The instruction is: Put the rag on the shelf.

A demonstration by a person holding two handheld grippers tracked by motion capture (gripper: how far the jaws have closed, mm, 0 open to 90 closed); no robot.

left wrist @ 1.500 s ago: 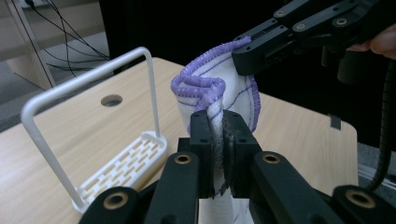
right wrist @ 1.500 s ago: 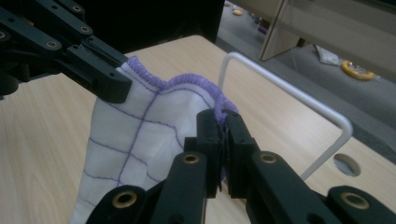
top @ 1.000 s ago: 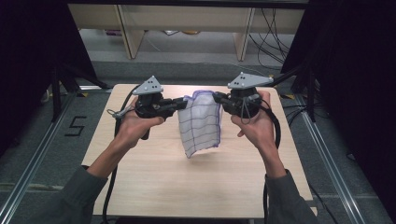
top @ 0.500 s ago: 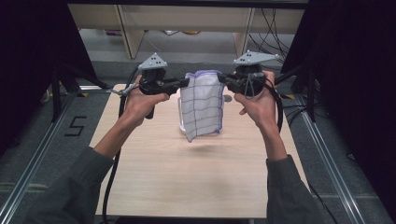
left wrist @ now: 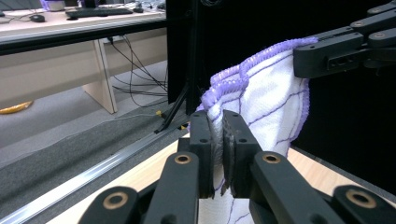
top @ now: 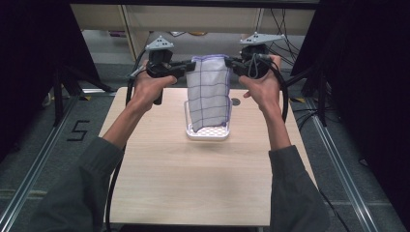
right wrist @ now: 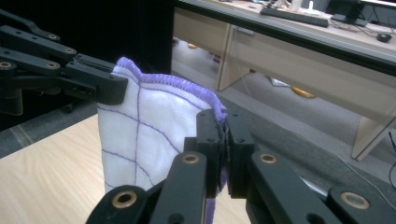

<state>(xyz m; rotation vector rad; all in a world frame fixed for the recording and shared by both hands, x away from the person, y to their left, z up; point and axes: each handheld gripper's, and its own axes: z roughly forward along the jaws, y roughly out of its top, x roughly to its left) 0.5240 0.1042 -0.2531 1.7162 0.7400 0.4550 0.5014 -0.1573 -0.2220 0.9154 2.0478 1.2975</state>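
High view: cloth [top: 209, 92] hides tray [top: 208, 134] (mostly).

White cloth [top: 208, 92] with purple grid lines and purple stitched hem, hanging vertically, top two corners pinched at 10 and 2 o'clock, top edge taut. Lower end drapes into white perforated tray [top: 208, 133] at tabletop centre.

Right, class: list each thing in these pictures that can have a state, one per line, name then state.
cloth: held up by its top corners, hanging spread over the basket
left gripper: shut on cloth
right gripper: shut on cloth
white basket: upright on the table, cloth's lower end inside
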